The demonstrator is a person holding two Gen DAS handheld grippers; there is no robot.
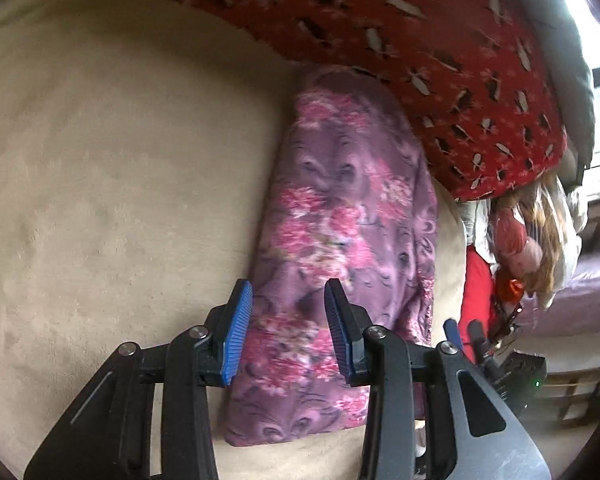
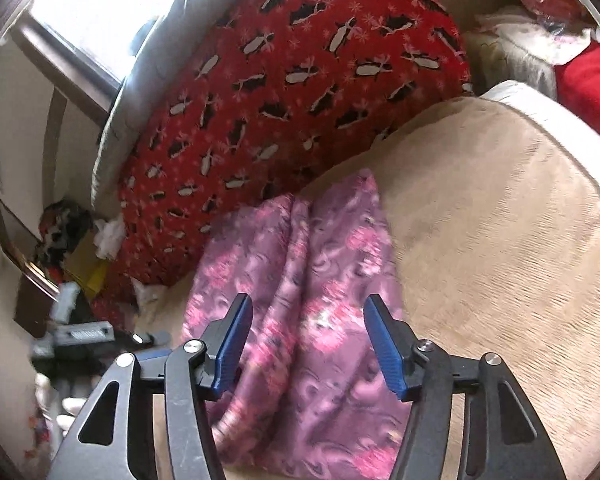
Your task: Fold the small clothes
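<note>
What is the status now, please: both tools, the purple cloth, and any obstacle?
Left tool open, empty. Right tool open, empty. Purple floral cloth folded long on beige cushion. Red penguin pillow touches its far end.

Bright window (image 2: 80, 12) behind beige bed (image 2: 500, 220) and red penguin-print blanket (image 2: 300, 80).

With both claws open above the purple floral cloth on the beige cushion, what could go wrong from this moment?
1. The purple floral cloth has a raised crease along its middle; a claw closing there might pinch several layers and spoil the fold.
2. The cloth's far end lies against the red penguin-print blanket, so the left claw or right claw might catch that too.
3. The beige cushion looks soft; pressing down may snag its cover.
</note>
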